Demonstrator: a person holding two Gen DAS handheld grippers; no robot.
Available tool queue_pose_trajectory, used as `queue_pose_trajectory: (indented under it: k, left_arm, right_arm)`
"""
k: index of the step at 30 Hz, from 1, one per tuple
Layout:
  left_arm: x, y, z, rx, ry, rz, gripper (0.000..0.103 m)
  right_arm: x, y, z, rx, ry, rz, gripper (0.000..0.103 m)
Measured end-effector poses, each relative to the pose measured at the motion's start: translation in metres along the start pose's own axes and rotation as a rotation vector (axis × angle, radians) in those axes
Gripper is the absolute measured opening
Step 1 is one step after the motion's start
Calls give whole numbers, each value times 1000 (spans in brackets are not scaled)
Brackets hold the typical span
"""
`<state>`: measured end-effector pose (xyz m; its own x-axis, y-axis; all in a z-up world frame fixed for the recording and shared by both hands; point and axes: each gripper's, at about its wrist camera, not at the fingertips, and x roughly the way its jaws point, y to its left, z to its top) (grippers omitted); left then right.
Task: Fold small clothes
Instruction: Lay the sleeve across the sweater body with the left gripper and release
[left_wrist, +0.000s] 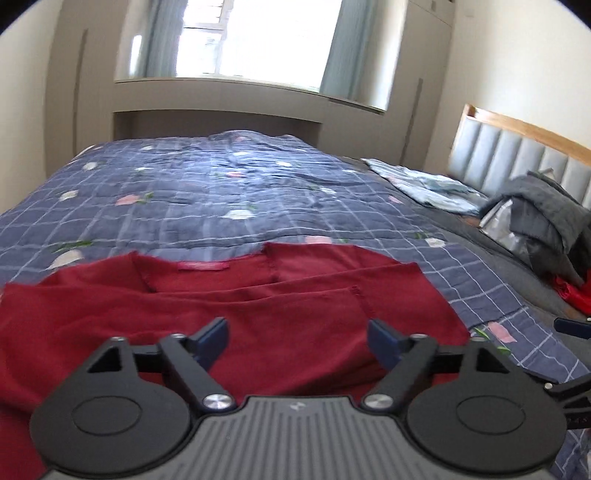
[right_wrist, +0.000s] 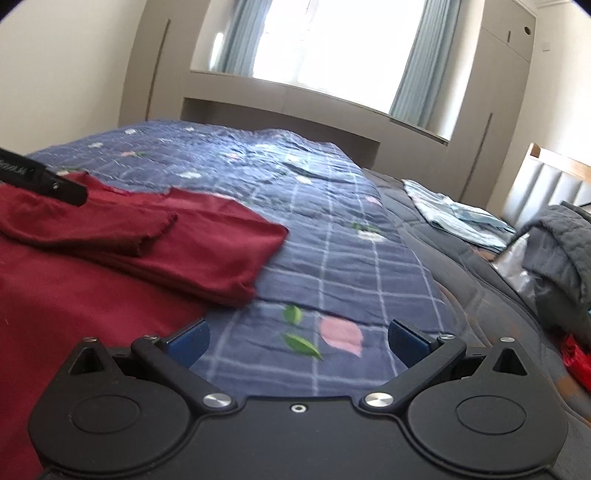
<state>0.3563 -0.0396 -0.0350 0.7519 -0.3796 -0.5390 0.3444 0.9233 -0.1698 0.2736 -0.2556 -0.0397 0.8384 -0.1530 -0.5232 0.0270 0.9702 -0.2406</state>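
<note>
Beyond the red garment (left_wrist: 229, 306), the blue checked quilt (left_wrist: 221, 192) lies unobstructed to the bed's far edge. To the right, obstacles line the headboard (left_wrist: 517, 155) side: folded light-blue cloth (left_wrist: 428, 184), a heaped grey garment (left_wrist: 546, 218), a red item (left_wrist: 572, 291). Right gripper (right_wrist: 297, 338), fingers apart, has bare quilt ahead; garment's folded edge (right_wrist: 221, 258) lies at its left.

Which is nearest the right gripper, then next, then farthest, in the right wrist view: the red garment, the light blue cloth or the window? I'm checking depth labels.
From the right gripper, open over the quilt:
1. Red garment, just ahead on the left.
2. Light blue cloth, farther up the bed on the right.
3. Window, on the far wall beyond the bed.
</note>
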Motion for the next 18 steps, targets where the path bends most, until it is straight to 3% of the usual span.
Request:
queue_pose_trajectory:
  k: [6, 11, 13, 15, 18]
  left_arm:
    - [-42, 40, -10, -67, -3, 133, 101]
    - [-72, 85, -27, -137, 4, 288, 103]
    - [-79, 99, -35, -155, 8, 334, 103]
    - [-82, 113, -42, -182, 24, 375, 102]
    - [-83, 131, -49, -238, 38, 432, 102]
  right_arm:
    - [15, 16, 26, 63, -12, 193, 102]
    - [56, 35, 61, 145, 9, 388, 102]
    - [75, 44, 73, 159, 33, 410, 99]
    - [96, 50, 83, 185, 64, 438, 87]
    - [123, 59, 90, 209, 120, 414, 77]
